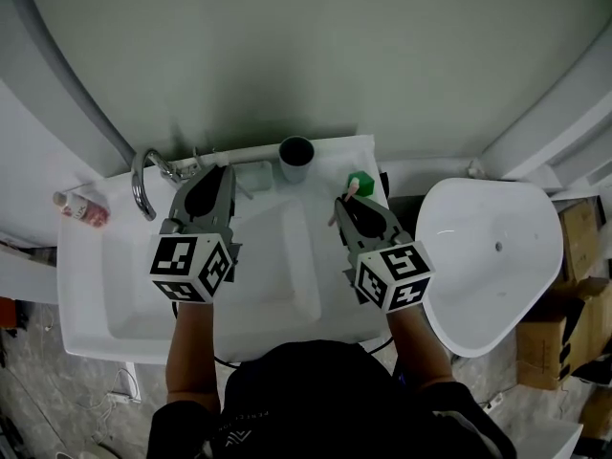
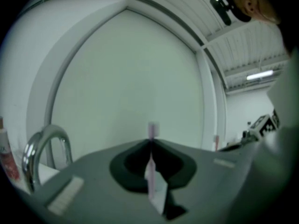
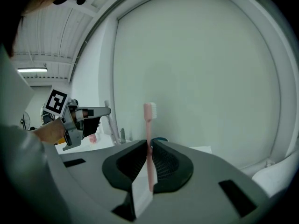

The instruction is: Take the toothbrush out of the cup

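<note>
The left tongs [image 2: 150,143] are pinched shut on an upright lilac toothbrush [image 2: 152,129], and the right tongs [image 3: 149,144] are likewise clamped on an upright pink toothbrush [image 3: 148,124], its bristled head standing clear above the tips. Both brushes are out of the dark cup [image 1: 296,154], which stands at the back edge of the white surface [image 1: 96,295], between the two tongs and apart from each. Open air lies ahead of both tongs up to the pale wall [image 1: 287,55]. The curved tap [image 1: 143,187] rises just left of the left tongs, and a small green thing [image 1: 360,184] sits just beside the right tongs' tips. A pink bottle [image 1: 81,208] lies near the surface's left rear corner. Right of the surface stands a white basin [image 1: 497,256], with cardboard boxes [image 1: 574,275] past it.
</note>
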`<state>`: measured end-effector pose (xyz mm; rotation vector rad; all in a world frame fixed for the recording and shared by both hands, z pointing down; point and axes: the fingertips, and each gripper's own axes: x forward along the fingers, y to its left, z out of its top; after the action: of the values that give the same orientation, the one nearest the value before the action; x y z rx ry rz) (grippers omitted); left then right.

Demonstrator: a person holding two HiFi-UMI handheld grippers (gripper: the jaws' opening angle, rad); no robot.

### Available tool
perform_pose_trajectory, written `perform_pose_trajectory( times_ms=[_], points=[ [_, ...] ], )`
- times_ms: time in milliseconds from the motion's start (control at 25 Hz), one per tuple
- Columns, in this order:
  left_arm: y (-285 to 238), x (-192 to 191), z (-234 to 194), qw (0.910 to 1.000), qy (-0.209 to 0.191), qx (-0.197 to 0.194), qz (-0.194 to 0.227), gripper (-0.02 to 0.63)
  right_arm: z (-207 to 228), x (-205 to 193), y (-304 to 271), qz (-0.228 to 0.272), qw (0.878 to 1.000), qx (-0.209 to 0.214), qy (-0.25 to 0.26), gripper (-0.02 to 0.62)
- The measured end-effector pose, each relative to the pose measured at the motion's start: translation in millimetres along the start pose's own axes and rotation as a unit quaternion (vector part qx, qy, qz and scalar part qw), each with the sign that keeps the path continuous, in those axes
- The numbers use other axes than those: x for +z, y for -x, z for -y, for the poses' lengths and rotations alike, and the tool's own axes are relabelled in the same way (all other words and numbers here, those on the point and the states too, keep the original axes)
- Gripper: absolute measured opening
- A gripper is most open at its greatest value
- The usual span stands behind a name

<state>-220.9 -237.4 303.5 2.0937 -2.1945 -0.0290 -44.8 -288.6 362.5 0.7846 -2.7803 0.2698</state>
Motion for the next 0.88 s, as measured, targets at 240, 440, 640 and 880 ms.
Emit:
perform_pose_trajectory(
  times_ms=[240, 440, 640, 880],
  points=[
    [29.0, -26.7, -3.5, 0.9995, 0.016, 0.011, -0.024, 0.018, -9.8, -1.2, 2.3, -0.003, 1.0, 0.007, 0.005, 0.035],
    [48.5, -49.0, -9.5, 0.9982, 0.037, 0.021, -0.042, 0.018, -16.1, -4.6, 1.8, -0.006, 1.0, 0.011, 0.004, 0.035],
    [63.1, -63.7, -13.4, 0.9969, 0.044, 0.028, -0.058, 0.018, -19.0, -6.5, 1.4, -0.01, 1.0, 0.014, 0.003, 0.035],
    [77.4, -76.5, -19.2, 0.9952, 0.059, 0.042, -0.066, 0.018, -20.8, -10.4, 0.4, -0.012, 1.0, 0.017, -0.004, 0.034]
  ],
)
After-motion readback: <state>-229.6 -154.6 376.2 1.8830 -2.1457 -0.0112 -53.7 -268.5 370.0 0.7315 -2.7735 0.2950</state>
